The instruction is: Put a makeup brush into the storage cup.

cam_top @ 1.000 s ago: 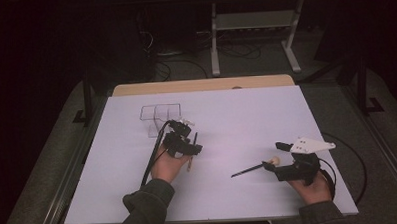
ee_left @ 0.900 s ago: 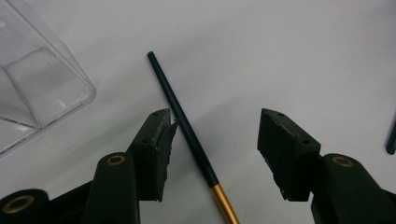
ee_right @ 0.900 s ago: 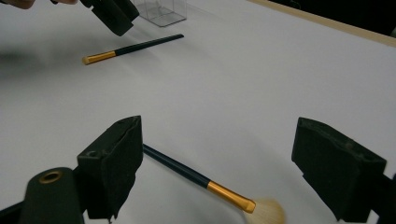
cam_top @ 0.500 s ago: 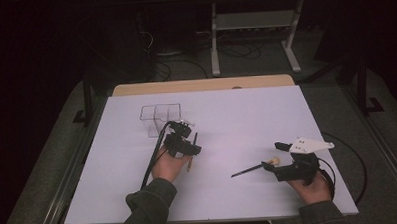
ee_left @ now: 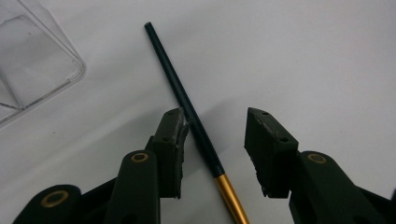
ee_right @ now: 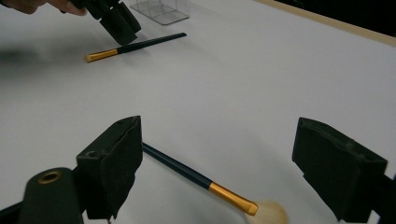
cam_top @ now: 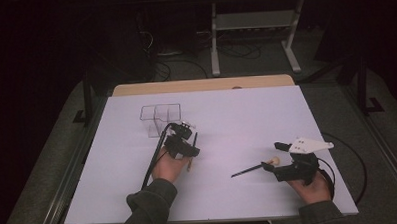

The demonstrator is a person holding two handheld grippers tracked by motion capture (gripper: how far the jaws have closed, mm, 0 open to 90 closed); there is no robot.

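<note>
A white surface (cam_top: 247, 120) carries a clear plastic organiser (cam_top: 159, 118) toward its far left, a boxy container split into compartments whose contents cannot be made out through the glare, with one corner of it seen at the upper left of the left gripper view (ee_left: 32, 56). Just in front of it the left gripper (cam_top: 185, 142) points down over a slim dark-handled brush (ee_left: 187, 105) with a gold ferrule, lying flat on the surface and pointing toward the organiser; its fingers (ee_left: 170, 135) have just been closing and now stand at a moderate gap, the handle between them and lying against the left one while the right one stands clear of it. From the right gripper view the same brush (ee_right: 135, 46) lies beside those black fingers, near the organiser (ee_right: 161, 11). Well apart, at the near right, the right gripper (cam_top: 278, 161) straddles a second brush (ee_right: 196, 179), dark-handled with a gold ferrule and a pale fluffy head, flat on the surface; its fingers (ee_right: 112, 158) are spread wide and touch nothing. In the high view that brush (cam_top: 256, 167) points leftward from the gripper.
</note>
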